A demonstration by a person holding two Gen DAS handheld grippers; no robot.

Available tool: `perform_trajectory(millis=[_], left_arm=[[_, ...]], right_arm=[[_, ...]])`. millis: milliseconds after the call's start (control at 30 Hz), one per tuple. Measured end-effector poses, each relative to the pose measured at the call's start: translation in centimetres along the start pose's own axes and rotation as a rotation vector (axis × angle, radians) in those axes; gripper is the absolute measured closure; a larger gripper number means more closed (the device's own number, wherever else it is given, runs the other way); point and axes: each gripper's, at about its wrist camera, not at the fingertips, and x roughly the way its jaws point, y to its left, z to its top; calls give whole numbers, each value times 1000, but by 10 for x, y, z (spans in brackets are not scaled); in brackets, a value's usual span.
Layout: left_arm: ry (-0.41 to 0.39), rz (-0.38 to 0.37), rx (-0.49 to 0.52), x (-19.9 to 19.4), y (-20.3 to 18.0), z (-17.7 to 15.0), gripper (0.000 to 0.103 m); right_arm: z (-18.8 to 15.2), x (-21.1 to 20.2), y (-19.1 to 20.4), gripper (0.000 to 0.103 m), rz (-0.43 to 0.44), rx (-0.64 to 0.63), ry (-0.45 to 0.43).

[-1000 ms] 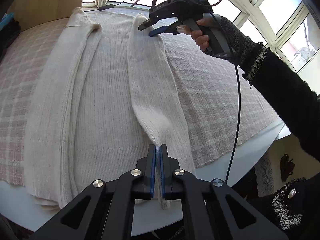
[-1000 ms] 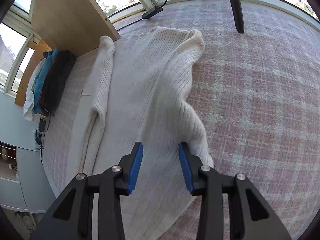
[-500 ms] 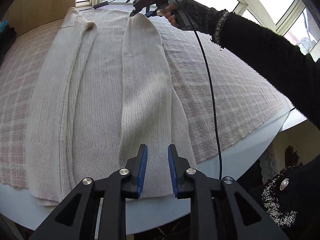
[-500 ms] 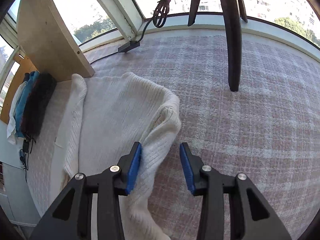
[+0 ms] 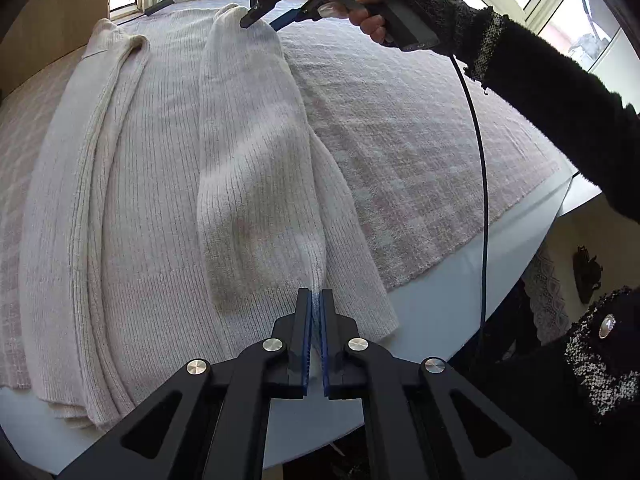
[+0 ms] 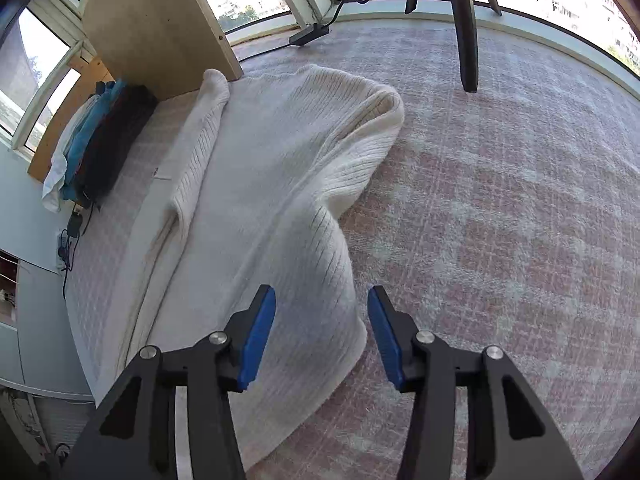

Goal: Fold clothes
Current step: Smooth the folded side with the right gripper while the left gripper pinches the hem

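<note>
A cream ribbed sweater (image 5: 156, 200) lies flat on the pink plaid cloth (image 5: 420, 152) that covers the table, its hem toward the near table edge. The left gripper (image 5: 315, 316) is clamped on the cuff end of the sweater's right sleeve (image 5: 256, 152), just above the hem; half a second earlier its jaws stood apart over the same spot, so the sleeve end has just been retaken. The right gripper (image 6: 321, 320) stands with jaws apart above the sweater's right edge, nothing between the blue pads (image 6: 258, 334); in the left view its tips hover at the shoulder end of that sleeve, whereas before it had reached further toward the collar. The sleeve lies lengthwise over the body, as does the opposite one. In judgement, the sleeve fold is being adjusted, not finished.
</note>
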Motion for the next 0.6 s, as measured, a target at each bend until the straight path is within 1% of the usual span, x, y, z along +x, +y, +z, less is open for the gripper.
perform_trajectory(millis=[33,67,100,167,233,333,400,467,533,600], left_arm=[[-28,-60,-28,-6,1,1,95],[-33,-62,-43,-10,2,2,86],[-31,-49,-55,-12,3,2,76],[-47,-21,-83,-22,10,-6,72],[-49,11,-120,-29,19,-16,72],[-32,75,-141,-27,30,-19,72],[-28,82,-103,-20,18,-18,72],[-32,69,-38,-15,-2,-19,72],[-10,111,24,-1,-18,-20,66],[15,159,84,14,-34,-20,59]], right_arm=[[2,0,-4,93,1,23,-15],[6,-1,-11,93,9,59,-37],[9,-4,-18,94,14,94,-59],[14,-9,-27,93,17,131,-83],[17,-12,-31,92,31,133,-60],[19,-24,-28,81,29,113,-80],[21,-28,-28,62,37,106,-86],[22,-26,-26,56,79,98,-65],[22,-15,-21,56,104,80,-28],[18,-8,-17,55,50,66,-14]])
